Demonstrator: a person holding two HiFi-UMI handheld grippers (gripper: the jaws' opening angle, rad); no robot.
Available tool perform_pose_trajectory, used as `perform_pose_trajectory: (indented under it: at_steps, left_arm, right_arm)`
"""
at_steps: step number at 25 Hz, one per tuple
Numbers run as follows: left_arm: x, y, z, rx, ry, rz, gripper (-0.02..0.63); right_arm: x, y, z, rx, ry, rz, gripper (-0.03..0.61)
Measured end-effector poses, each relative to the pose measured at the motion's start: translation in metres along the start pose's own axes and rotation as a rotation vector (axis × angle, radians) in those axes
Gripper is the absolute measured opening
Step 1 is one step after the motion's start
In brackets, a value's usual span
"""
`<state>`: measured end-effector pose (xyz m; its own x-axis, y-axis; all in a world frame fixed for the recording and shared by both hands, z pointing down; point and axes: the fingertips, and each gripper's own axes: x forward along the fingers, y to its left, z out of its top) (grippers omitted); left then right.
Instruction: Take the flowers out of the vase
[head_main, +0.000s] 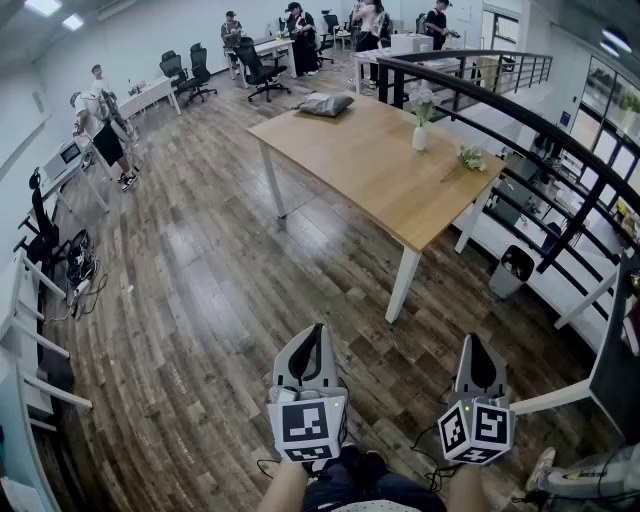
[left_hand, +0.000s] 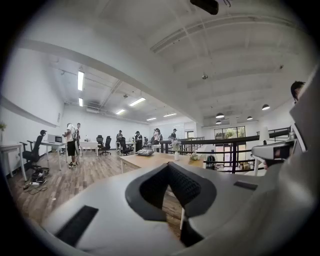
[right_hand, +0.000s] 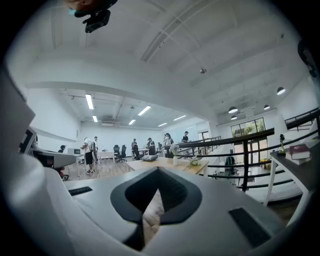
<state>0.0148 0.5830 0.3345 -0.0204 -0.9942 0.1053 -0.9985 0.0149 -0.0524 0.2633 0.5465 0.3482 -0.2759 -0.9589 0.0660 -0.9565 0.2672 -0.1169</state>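
Far ahead, a small white vase (head_main: 419, 137) holding pale flowers (head_main: 422, 100) stands upright near the right end of a wooden table (head_main: 350, 155). A loose flower sprig (head_main: 470, 157) lies on the tabletop to its right. Both grippers hover low over the floor, well short of the table, and hold nothing. My left gripper (head_main: 318, 332) is shut, its tips meeting. My right gripper (head_main: 470, 342) is shut too. The left gripper view looks past the left gripper (left_hand: 168, 166) at the distant vase (left_hand: 176, 155). Beyond the right gripper (right_hand: 158, 170), the right gripper view has the same vase (right_hand: 175, 160).
A grey cushion (head_main: 325, 104) lies at the table's far end. A black railing (head_main: 520, 110) runs behind the table on the right, with a black bin (head_main: 513, 265) below. People, desks and office chairs (head_main: 262, 68) fill the back; white desks and cables (head_main: 75, 270) line the left wall.
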Motion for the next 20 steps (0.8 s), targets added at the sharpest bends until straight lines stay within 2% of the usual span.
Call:
perform_pose_trajectory:
  at_steps: [20]
  left_arm:
    - [0.012,-0.025,-0.007,-0.02,0.014,0.034,0.043]
  right_arm:
    - [0.011,-0.035,-0.001,0.007,0.001,0.022,0.011]
